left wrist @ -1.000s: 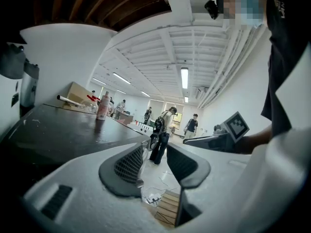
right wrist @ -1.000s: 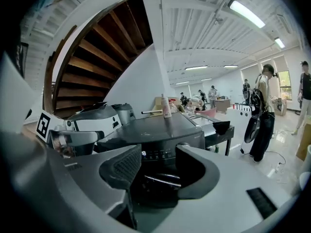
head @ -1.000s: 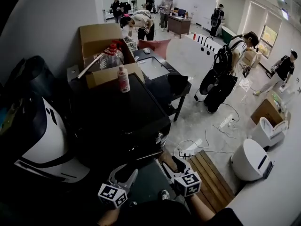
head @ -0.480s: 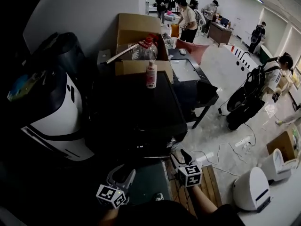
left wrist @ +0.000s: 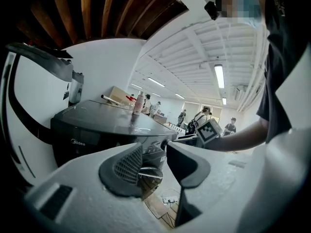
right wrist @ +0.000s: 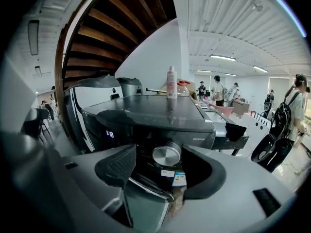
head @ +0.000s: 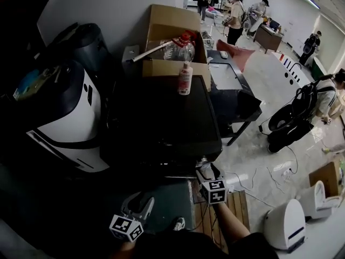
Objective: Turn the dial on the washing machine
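The black washing machine [head: 161,123] fills the middle of the head view. Its silver dial [right wrist: 166,155] sits on the dark front panel, seen in the right gripper view just beyond the two jaws and in line with the gap. My right gripper [right wrist: 160,166] is at the machine's front right corner [head: 207,176]. Its jaws are opening, and the pads touch nothing. My left gripper [head: 136,208] hangs lower and to the left, open and empty [left wrist: 154,161], pointing at the machine's front.
A white and black appliance [head: 70,117] stands left of the machine. A pink-capped bottle [head: 185,79] stands on the lid, with a cardboard box [head: 172,26] behind it. A desk [head: 232,85], floor cables, a wooden pallet [head: 240,209] and several people are to the right.
My right gripper has moved up and forward to the machine's front edge. The head view has swung left, so the machine sits more central. The left gripper has barely moved.
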### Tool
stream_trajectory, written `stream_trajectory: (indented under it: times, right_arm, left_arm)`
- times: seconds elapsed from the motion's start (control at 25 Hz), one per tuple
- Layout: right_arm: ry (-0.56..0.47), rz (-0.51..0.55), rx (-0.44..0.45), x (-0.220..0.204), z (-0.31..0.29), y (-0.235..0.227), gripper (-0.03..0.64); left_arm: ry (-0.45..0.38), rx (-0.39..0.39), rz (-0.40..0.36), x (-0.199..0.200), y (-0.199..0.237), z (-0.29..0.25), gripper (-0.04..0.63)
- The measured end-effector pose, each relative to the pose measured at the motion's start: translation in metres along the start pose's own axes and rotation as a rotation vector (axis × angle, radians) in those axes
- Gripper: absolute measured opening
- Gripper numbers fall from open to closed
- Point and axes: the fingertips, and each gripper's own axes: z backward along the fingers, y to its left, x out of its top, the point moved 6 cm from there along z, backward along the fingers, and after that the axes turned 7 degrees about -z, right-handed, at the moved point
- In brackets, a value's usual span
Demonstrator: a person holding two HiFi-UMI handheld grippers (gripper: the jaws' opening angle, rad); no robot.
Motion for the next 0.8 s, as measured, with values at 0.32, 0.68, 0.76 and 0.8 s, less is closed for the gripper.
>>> stream_trajectory:
  times: [0.32,0.68,0.76,0.8]
  right_arm:
    - [0.047,0.069,0.000,-0.007,-0.027,-0.002,0.314]
    - [0.078,0.103,0.002,-0.014,-0.041,0.001,0.325]
    - [0.078,0.098,-0.003,-0.014,-0.043,0.000,0.325]
    - [0.081,0.095,-0.004,-0.015,-0.044,0.000,0.328]
  left_arm:
    - [0.018,0.025,-0.022,-0.001,-0.002,0.004,0.149]
    - [0.041,0.032,-0.020,-0.003,-0.001,0.003,0.149]
    - [0.044,0.028,-0.019,-0.003,0.000,0.002,0.149]
    - [0.046,0.026,-0.019,-0.004,0.000,0.001,0.149]
